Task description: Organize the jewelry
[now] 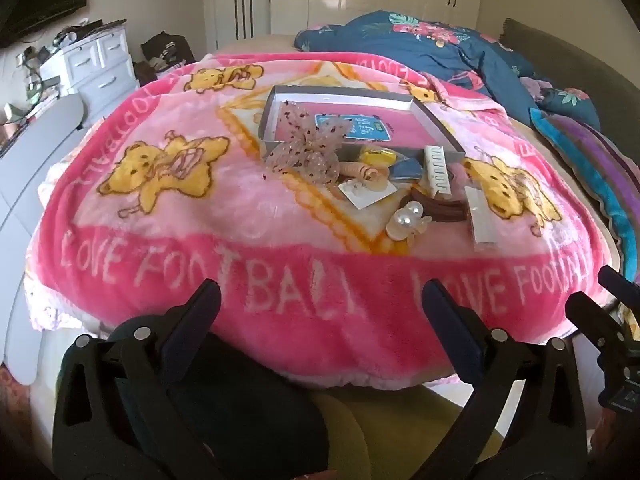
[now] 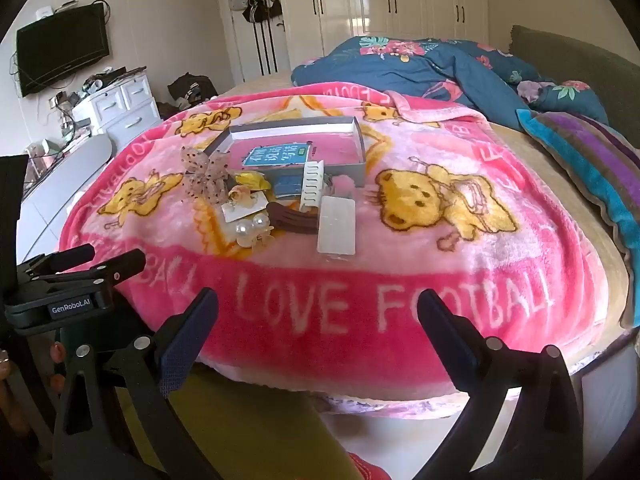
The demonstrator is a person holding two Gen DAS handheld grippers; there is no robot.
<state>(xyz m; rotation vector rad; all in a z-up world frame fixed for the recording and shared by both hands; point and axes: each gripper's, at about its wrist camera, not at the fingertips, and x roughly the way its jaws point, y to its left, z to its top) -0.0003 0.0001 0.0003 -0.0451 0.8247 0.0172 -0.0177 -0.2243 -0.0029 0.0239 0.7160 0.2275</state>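
Left gripper (image 1: 320, 304) spread wide, empty, right gripper (image 2: 318, 312) likewise, seemingly short of pink blanket (image 2: 320, 280).

A bed (image 2: 532, 184) is draped with a pink bear-print blanket (image 2: 400, 280). A white drawer chest (image 2: 120, 108) and wall-mounted television (image 2: 64, 50) are seen at 10 o'clock, glossy white wardrobes (image 2: 400, 0) at 12 o'clock.

Between us and the clutter lies bare pink blanket (image 2: 320, 280) — an easy approach. The gray box (image 1: 440, 120) blocks behind, with hair clips (image 2: 308, 188) crowded touching before it — tight gaps.
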